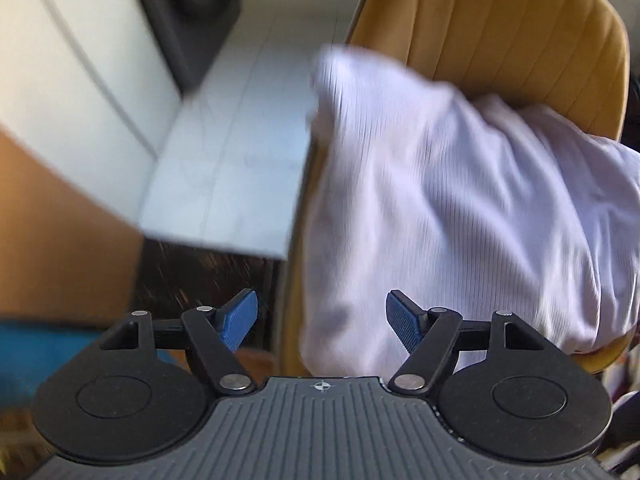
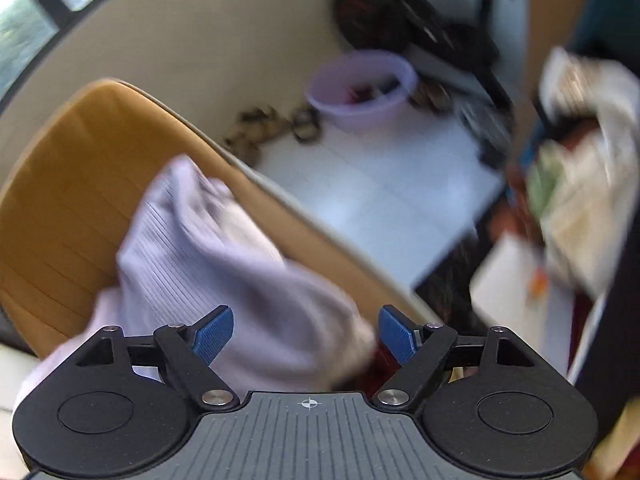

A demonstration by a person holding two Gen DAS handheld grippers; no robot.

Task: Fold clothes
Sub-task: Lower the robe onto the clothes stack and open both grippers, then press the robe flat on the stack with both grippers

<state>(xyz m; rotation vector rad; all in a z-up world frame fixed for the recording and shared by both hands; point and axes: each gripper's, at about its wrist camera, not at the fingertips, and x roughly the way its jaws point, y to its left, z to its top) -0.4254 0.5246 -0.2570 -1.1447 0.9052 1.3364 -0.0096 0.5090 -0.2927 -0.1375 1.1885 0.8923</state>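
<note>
**Pale lilac ribbed cloth on a mustard chair**

The garment (image 1: pixel 460 200) is a pale lilac-white with fine ribbed lines running along it. The chair (image 1: pixel 500 28) under it is mustard yellow with stitched channels in its back. The floor tiles (image 1: pixel 228 168) are a pale grey-white. The left gripper (image 1: pixel 322 322) and right gripper (image 2: pixel 306 334) have blue textured pads on black arms. The basin (image 2: pixel 360 92) is light purple.

Blurred pale garment (image 1: pixel 460 208); basin's (image 2: pixel 360 92) contents indistinct
</note>
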